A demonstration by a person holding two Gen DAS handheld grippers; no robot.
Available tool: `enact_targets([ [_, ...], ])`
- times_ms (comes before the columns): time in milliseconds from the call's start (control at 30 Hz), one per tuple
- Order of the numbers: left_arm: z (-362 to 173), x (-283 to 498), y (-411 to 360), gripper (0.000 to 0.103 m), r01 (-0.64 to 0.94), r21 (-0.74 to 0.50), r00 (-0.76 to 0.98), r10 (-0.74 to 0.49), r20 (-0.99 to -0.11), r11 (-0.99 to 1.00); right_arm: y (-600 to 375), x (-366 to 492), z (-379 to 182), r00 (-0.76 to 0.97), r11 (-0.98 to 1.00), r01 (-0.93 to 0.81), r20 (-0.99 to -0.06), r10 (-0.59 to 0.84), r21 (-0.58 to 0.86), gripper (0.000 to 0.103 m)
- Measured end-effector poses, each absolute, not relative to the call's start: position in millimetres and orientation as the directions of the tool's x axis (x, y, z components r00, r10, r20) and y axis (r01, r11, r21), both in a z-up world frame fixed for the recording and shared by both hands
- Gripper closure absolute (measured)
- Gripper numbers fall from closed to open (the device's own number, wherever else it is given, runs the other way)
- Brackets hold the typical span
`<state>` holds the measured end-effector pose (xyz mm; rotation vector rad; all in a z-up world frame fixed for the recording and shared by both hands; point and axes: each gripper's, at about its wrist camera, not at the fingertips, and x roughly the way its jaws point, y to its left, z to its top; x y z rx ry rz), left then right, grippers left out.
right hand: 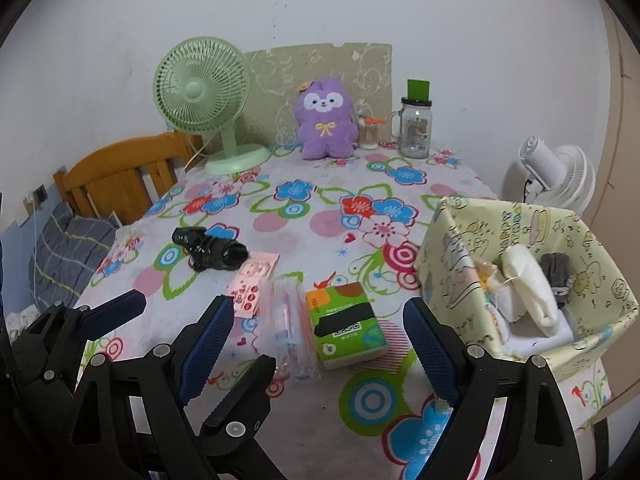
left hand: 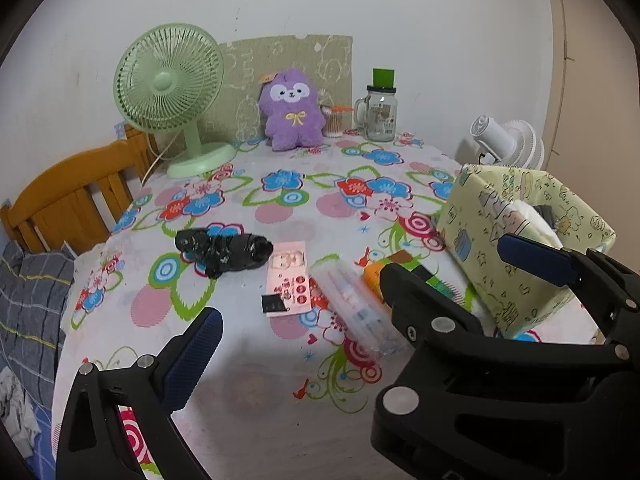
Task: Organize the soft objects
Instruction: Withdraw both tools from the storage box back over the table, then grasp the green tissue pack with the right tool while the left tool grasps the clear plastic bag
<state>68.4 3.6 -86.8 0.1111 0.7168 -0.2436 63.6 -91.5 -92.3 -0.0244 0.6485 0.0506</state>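
Right gripper, black frame with blue ribbed pads, spread wide and empty at bottom centre of the right wrist view, hanging over the flowered tablecloth. Framed between its jaws: a green-and-orange soft tissue pack lying flat at lower centre, touching a clear plastic sleeve of pens on its left. Pink sticker card sits just left of the sleeve; crumpled black plastic bag at centre left, apart from the rest.

Left gripper also spread, nothing between its pads, seen at bottom of the left wrist view; the right gripper's frame crosses that view's lower right and hides most of the tissue pack there.

Yellow-green printed fabric storage box stands at right of frame, just beside the tissue pack, already holding white folded cloth and a dark grey rolled item. Purple plush toy sits upright at top centre against the wall, between the green desk fan and a glass mug jar.

Likely step: pick the tissue pack for the box. To do it well: centre the jaws across the pack's short sides, keep the left pad clear of the pen sleeve so it isn't pinched too, come down low enough to catch the pack's body, squeeze gently as it will crush, then lift over the box's near wall before letting go.
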Motion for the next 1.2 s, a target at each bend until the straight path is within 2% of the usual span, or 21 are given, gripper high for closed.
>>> enact_targets([
  [267, -100.3, 79.5, 6.0, 0.001, 0.251, -0.004, 0.702, -0.185, -0.688, 0.968, -89.1, 75.3, -105.9, 0.77, 0.998, -0.064, -0.636, 0.045, -0.007, 0.021],
  [600, -113.5, 95.3, 8.4, 0.001, 0.225, 0.013, 0.682, -0.148, -0.716, 0.974, -90.5, 96.9, -120.7, 0.73, 0.997, -0.07, -0.683, 0.037, -0.021, 0.034],
  [1200, -131.0, 139.1, 17.3, 0.001, 0.168, 0.068, 0.639, -0.056, -0.768, 0.983, -100.8, 141.6, -140.4, 0.66, 0.999, -0.021, -0.751, -0.016, -0.04, 0.037],
])
